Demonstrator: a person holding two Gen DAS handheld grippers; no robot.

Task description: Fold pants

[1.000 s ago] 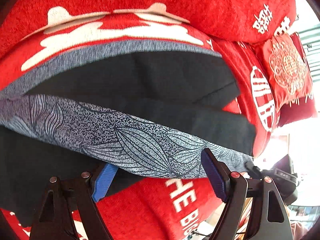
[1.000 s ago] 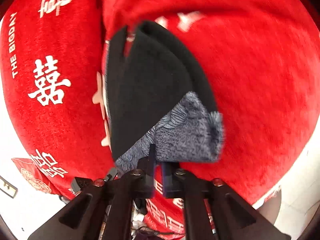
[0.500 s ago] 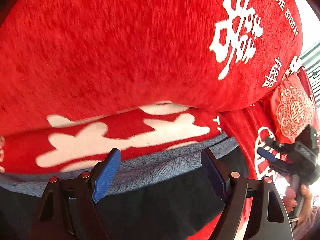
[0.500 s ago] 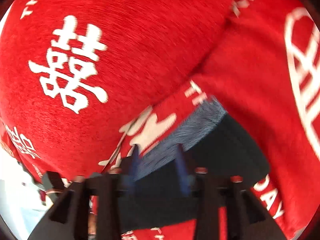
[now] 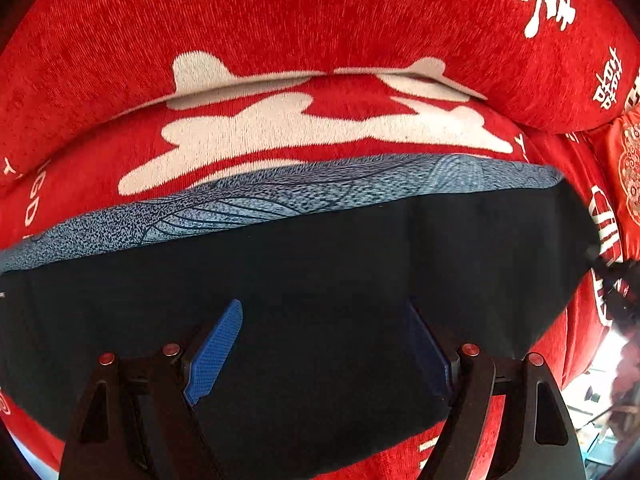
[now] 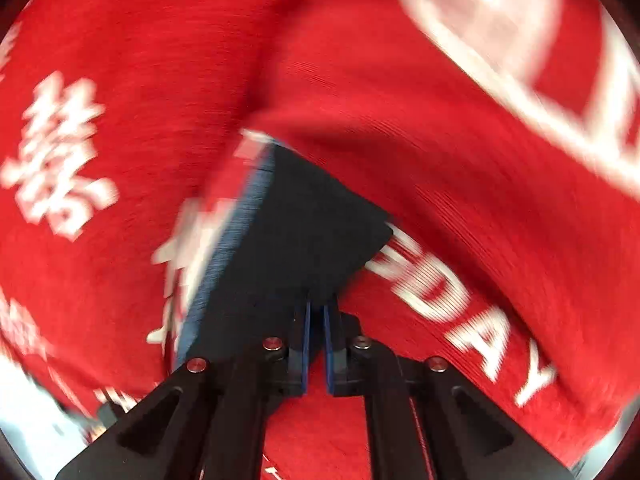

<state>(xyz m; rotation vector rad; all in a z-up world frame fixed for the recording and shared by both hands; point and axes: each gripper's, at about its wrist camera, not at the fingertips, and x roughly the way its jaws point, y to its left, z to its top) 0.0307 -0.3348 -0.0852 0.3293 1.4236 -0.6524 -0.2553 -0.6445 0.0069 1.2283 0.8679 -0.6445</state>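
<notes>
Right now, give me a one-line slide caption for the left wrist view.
Open left gripper hovering over dark folded pants, patterned blue-grey waistband at the far edge, on a red blanket.

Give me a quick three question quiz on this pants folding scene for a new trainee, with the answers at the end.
1. True or false: the left tool is clamped shut on the pants.
2. Multiple choice: what do the pants lie on? A) a wooden table B) red fabric with white lettering C) a tiled floor
3. Fill in: the right tool has its fingers nearly ____ at the corner of the dark cloth.

Key
1. False. Its blue fingers stand wide apart over the dark cloth.
2. B
3. Together, and they appear to pinch the cloth, though that view is blurred.
</notes>
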